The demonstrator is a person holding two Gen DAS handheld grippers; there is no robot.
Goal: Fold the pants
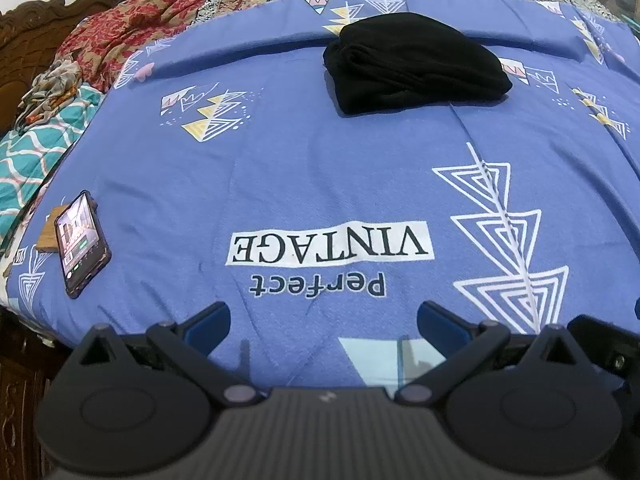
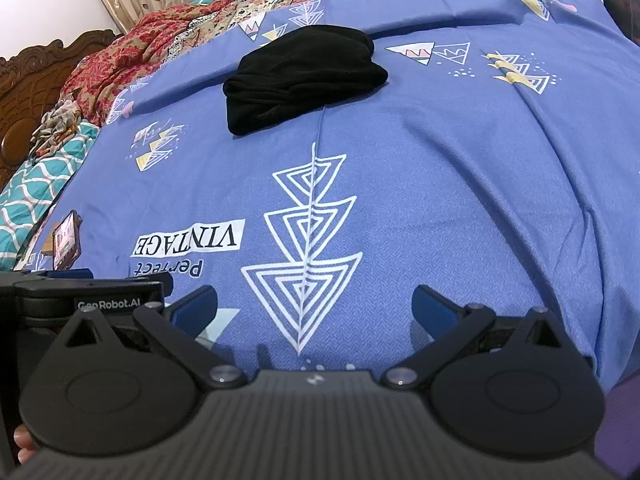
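The black pants (image 1: 414,65) lie folded in a compact bundle on the far part of the blue patterned bedsheet (image 1: 320,168). They also show in the right wrist view (image 2: 304,78). My left gripper (image 1: 323,318) is open and empty, held above the near edge of the bed, well short of the pants. My right gripper (image 2: 315,307) is open and empty too, above the near edge beside the left one. The body of the left gripper (image 2: 84,300) shows at the left of the right wrist view.
A phone (image 1: 81,242) with its screen lit lies on a small wooden board at the bed's left edge. Crumpled red floral and teal quilts (image 1: 120,28) lie along the back and left. A carved wooden headboard (image 1: 32,28) stands at far left.
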